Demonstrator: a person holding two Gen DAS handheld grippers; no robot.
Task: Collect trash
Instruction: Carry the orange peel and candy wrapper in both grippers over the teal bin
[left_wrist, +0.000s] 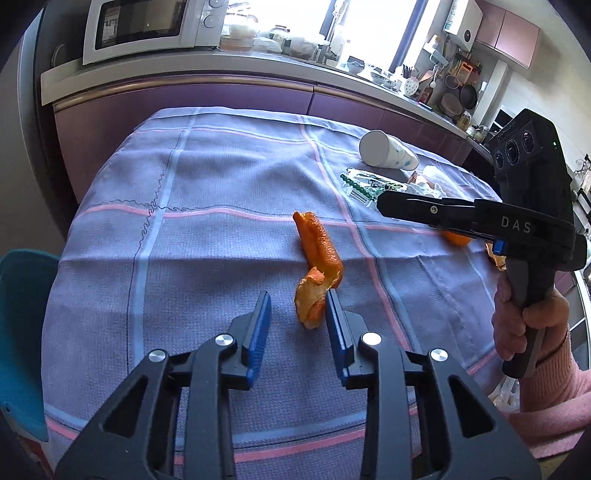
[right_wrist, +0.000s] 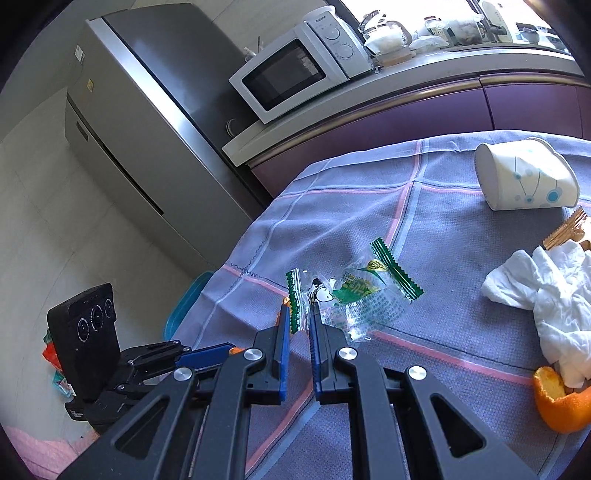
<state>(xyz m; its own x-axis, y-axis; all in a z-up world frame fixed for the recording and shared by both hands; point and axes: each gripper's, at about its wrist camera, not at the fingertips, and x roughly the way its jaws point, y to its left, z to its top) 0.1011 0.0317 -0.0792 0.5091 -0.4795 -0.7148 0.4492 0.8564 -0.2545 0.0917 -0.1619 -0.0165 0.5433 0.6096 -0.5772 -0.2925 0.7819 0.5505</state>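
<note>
A long curled orange peel (left_wrist: 318, 254) lies on the lilac checked tablecloth (left_wrist: 207, 240). My left gripper (left_wrist: 296, 295) is open, its blue pads either side of the peel's near end, which sits close by the right pad. A clear wrapper with green edges (right_wrist: 354, 295) lies flat further right. My right gripper (right_wrist: 299, 308) is shut, its tips just over the wrapper's near green edge; nothing shows clamped between them. In the left wrist view that right gripper (left_wrist: 384, 202) points left, held by a hand in a pink sleeve (left_wrist: 532, 325).
A white paper cup (right_wrist: 524, 177) lies on its side at the table's far right. A crumpled white tissue (right_wrist: 546, 295), a hollow orange peel half (right_wrist: 557, 402) and wooden sticks (right_wrist: 565, 229) lie near the right edge. Purple cabinets, a microwave (right_wrist: 295, 70) and a fridge (right_wrist: 140, 122) stand behind.
</note>
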